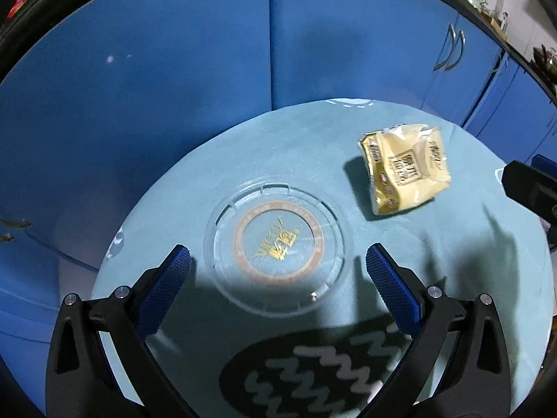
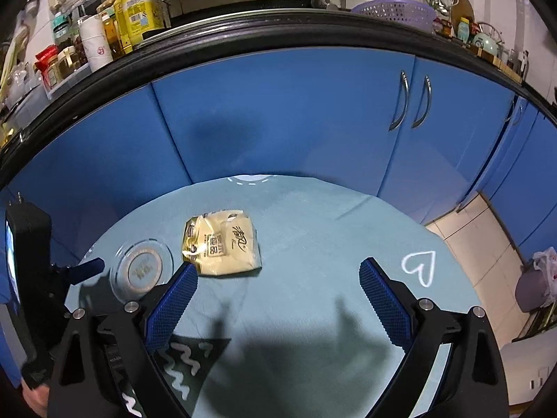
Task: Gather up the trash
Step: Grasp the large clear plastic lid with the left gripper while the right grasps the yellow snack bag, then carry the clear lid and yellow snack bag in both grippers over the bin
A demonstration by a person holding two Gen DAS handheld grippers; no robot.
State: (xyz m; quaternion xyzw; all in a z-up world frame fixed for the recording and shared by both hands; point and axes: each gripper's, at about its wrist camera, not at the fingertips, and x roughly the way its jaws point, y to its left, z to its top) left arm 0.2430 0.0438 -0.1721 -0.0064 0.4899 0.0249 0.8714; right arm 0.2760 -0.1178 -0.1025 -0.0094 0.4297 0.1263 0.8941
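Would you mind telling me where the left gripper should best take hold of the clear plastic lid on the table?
Probably at its near rim. The clear plastic lid lies flat on the tablecloth, too wide to span and offering no raised body. The left gripper, open, might come in low from the near side, one finger sliding under the edge.

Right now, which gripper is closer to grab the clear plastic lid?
Left. The left gripper is open, with the clear lid lying between its fingertips. The right gripper is open too, but points toward the yellow wrapper, with the lid off to its side.
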